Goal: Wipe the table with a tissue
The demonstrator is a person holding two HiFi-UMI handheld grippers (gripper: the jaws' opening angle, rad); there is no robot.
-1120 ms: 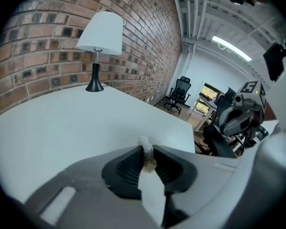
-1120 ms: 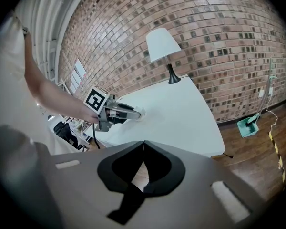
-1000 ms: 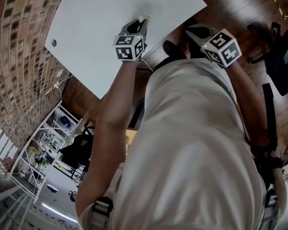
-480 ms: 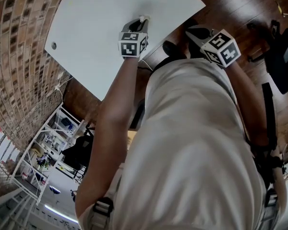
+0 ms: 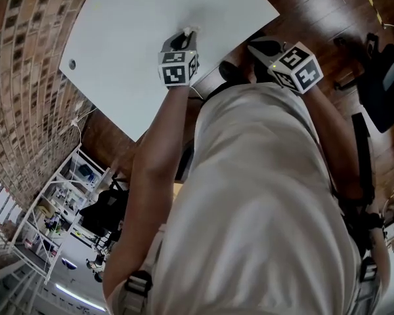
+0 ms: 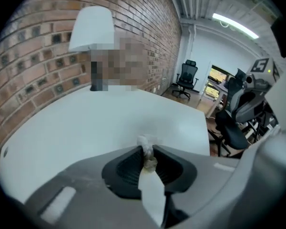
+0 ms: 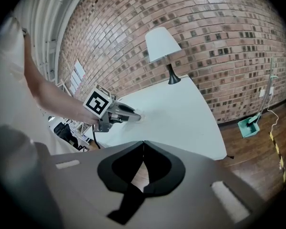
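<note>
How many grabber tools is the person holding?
2. The left gripper is over the white table, pinching a tissue. The right gripper is past the table's edge, over the wooden floor, shut and empty. None seem hidden.

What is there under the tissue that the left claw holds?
The white table lies under the tissue, which the left claw pinches. The spot directly below is covered by tissue and claw, so contact cannot be confirmed.

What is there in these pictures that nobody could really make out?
Head view: whether the tissue touches the table, too small, under the left gripper's tip.
Head view: the table's far side, cut by the top edge; its dark spot, too small to identify.
Left gripper view: the lamp below its shade, covered by a blurred patch.
</note>
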